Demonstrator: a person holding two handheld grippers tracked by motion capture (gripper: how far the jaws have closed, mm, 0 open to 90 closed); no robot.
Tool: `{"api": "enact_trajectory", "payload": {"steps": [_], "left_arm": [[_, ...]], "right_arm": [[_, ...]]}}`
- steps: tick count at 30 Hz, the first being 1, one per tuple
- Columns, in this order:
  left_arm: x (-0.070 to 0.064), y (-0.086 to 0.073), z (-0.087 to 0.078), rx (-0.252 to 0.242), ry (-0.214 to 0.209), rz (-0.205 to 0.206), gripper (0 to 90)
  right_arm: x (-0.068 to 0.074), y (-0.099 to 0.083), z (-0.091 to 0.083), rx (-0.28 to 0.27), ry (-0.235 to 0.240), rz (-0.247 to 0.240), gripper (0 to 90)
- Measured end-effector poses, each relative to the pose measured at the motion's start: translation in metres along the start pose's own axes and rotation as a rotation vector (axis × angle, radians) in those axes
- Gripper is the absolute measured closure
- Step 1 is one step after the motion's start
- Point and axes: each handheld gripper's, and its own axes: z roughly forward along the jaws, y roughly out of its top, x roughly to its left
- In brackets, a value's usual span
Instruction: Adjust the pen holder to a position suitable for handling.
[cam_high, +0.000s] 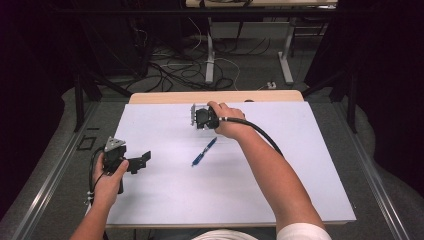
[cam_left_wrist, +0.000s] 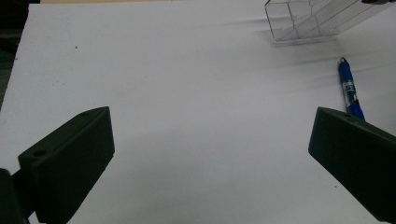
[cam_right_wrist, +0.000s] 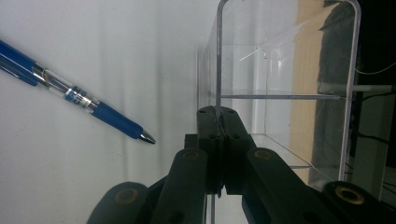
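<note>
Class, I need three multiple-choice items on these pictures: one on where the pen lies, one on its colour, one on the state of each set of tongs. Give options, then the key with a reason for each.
1. Where does the pen lie?
A. on the white table top, between the two hands
B. inside the clear box
C. on the floor

2. What colour is the pen's barrel?
A. red
B. blue
C. green

3. How do the tongs stand?
A. both open
B. left tongs shut on the pen, right tongs open
C. left tongs open and empty, right tongs shut on a wall of the clear plastic box

Key: 1 A, the high view shows it flat on the table; 2 B, the barrel is blue in every view; 3 C, the left jaws stand wide apart, the right jaws pinch the clear wall.
</note>
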Motion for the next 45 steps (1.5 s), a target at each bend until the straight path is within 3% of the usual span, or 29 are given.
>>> {"api": "enact_trajectory", "payload": {"steps": [14,25,33,35,43,45], "left_arm": [[0.000,0.000,0.000,0.000,0.004,0.000,0.1],[0.000,0.000,0.000,0.000,0.008,0.000,0.1],[0.001,0.000,0.000,-0.001,0.015,-0.005,0.1],[0.001,0.000,0.000,0.001,0.015,-0.005,0.1],[0.002,-0.001,0.001,0.005,0.020,-0.006,0.1],[0.001,-0.001,0.001,0.006,0.021,-0.006,0.1]], "right_arm": [[0.007,0.001,-0.024,-0.020,-0.024,-0.012,88.9],[0.020,-0.006,-0.054,-0.012,-0.003,0.016,88.5],[0.037,-0.010,-0.073,0.006,0.033,0.013,88.6],[0.040,-0.011,-0.074,-0.013,0.038,0.020,88.7],[0.066,-0.015,-0.083,0.017,0.118,0.021,88.6],[0.069,-0.016,-0.082,0.000,0.137,0.021,88.7]]}}
